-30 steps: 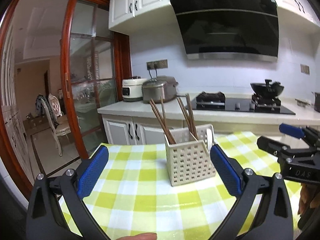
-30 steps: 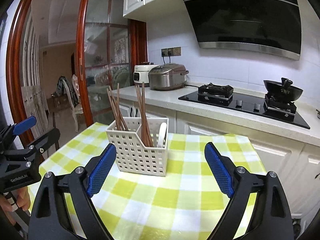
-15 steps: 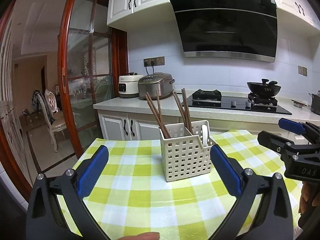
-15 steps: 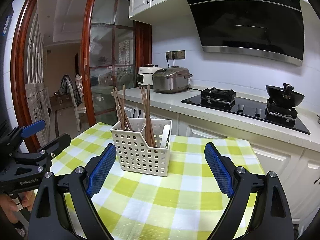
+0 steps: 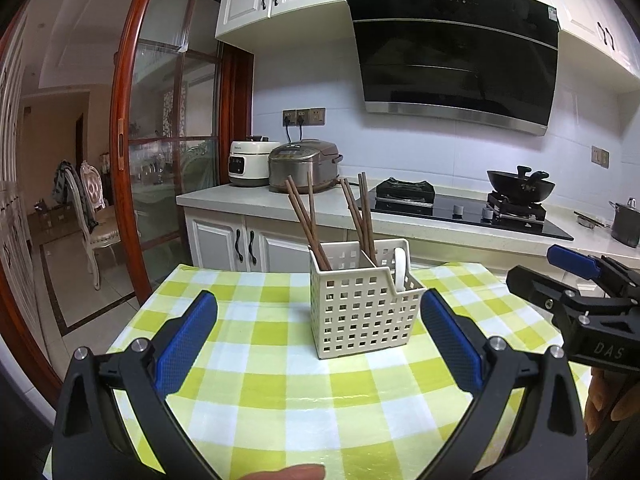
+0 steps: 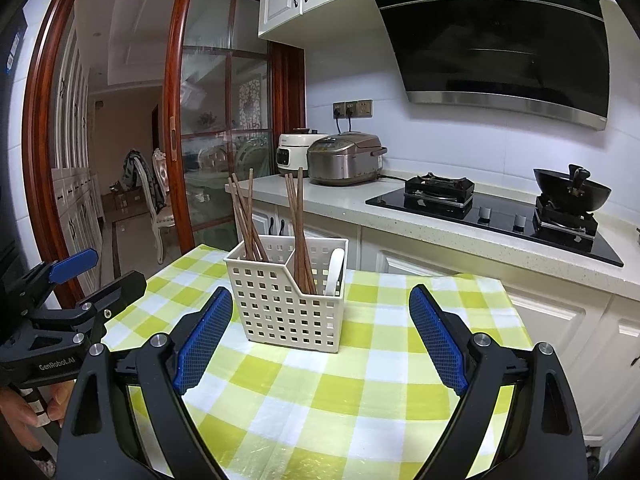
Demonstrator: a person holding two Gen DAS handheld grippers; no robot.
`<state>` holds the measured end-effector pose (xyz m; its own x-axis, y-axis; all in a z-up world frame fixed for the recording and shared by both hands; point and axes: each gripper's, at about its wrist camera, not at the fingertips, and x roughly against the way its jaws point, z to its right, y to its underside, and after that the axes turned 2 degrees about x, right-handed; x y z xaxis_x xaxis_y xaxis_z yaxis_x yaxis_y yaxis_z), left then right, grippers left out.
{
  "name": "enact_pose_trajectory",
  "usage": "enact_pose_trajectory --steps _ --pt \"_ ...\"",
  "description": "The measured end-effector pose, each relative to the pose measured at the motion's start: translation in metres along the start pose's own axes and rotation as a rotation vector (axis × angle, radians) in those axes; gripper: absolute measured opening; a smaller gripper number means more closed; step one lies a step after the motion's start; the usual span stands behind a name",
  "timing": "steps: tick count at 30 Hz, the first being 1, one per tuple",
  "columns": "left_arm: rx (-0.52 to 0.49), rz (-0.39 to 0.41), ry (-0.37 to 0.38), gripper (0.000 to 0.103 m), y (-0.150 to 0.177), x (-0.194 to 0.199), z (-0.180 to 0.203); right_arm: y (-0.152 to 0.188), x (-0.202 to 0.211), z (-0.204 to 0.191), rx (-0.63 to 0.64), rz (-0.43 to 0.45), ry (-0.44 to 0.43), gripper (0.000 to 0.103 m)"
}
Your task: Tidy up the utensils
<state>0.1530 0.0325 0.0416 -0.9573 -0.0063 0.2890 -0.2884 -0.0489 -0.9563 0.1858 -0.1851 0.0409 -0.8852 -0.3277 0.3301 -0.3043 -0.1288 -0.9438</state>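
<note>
The chopsticks (image 5: 308, 220) and white spoon (image 5: 399, 266) already stand in the basket (image 5: 360, 316), and both tools, left tool (image 5: 316, 344) and right tool (image 6: 320, 336), are wide open, holding nothing.

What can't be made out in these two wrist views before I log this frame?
- White spoon bowl: hidden inside the utensil caddy, both views.
- Chopsticks' lower ends: behind the caddy's perforated wall; exact count unclear.
- Near edge of the checked tablecloth: covered by each open claw's arms, left claw, right claw.
- Silver pot: cut by the left view's right edge.
</note>
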Motion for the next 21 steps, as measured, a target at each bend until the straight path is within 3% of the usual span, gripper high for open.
enact_pose_trajectory --steps 21 --pt "-0.011 0.016 -0.033 0.098 0.0011 0.0033 -0.0001 0.0022 -0.0032 -0.0006 0.001 -0.010 0.002 0.084"
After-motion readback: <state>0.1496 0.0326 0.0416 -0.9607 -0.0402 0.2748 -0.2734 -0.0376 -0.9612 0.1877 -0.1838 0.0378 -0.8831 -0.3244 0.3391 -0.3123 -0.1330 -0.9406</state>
